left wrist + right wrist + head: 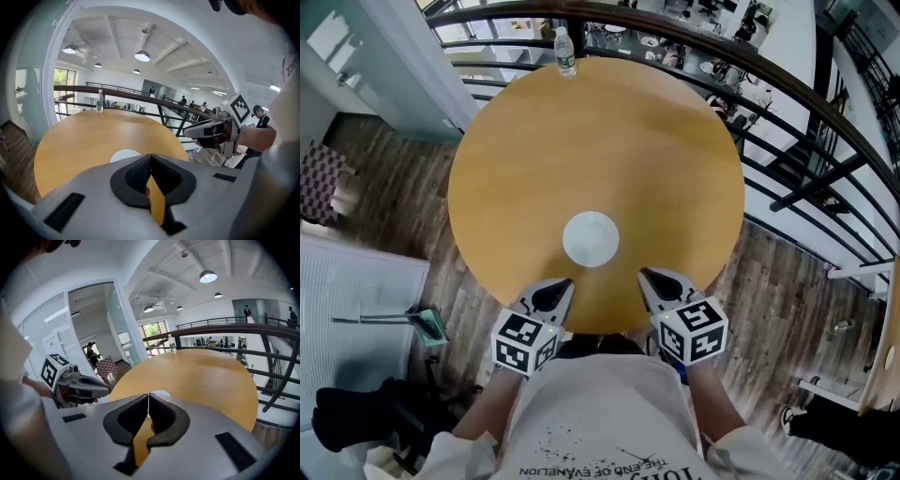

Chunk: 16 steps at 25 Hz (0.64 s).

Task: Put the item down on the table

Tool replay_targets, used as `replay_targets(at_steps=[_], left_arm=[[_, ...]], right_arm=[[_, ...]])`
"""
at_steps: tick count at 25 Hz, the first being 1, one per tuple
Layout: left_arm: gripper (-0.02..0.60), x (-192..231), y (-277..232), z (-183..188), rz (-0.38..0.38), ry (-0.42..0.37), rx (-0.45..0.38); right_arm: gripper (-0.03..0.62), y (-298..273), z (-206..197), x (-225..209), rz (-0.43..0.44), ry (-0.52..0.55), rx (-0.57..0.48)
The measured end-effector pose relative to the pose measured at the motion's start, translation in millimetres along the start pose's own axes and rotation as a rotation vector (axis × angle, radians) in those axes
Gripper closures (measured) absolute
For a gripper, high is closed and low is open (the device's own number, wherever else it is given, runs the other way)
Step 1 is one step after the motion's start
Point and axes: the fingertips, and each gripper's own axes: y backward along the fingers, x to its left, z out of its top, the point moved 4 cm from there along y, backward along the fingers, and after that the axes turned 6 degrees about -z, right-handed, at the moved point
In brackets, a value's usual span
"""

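Left hand-held gripper [150, 157]: jaws clenched together, empty, over the table's [675, 159] near edge.
Right hand-held gripper [148, 395]: jaws pressed together, empty, over the table's near edge.
White dish [591, 238]: on the table, close to its near edge.
Water bottle [565, 52]: upright at the table's far edge.

A round wooden table [656, 159] fills the middle. A white round dish [591, 238] lies on it toward 6 o'clock, and a clear water bottle [565, 52] stands upright at the 12 o'clock edge. The left gripper [562, 286] is at 7 o'clock of the dish and the right gripper [649, 278] at 5 o'clock, both near it but apart. A dark railing [787, 94] curves behind the table from 12 to 3 o'clock
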Motion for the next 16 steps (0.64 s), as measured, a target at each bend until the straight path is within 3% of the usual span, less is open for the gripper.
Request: replay_targets(at_steps=[16], left_arm=[[0.558,-4,14,10,0.020,-0.048,-0.003]], right_arm=[[0.568,-5,1,20,0.027,0.044,0.017]])
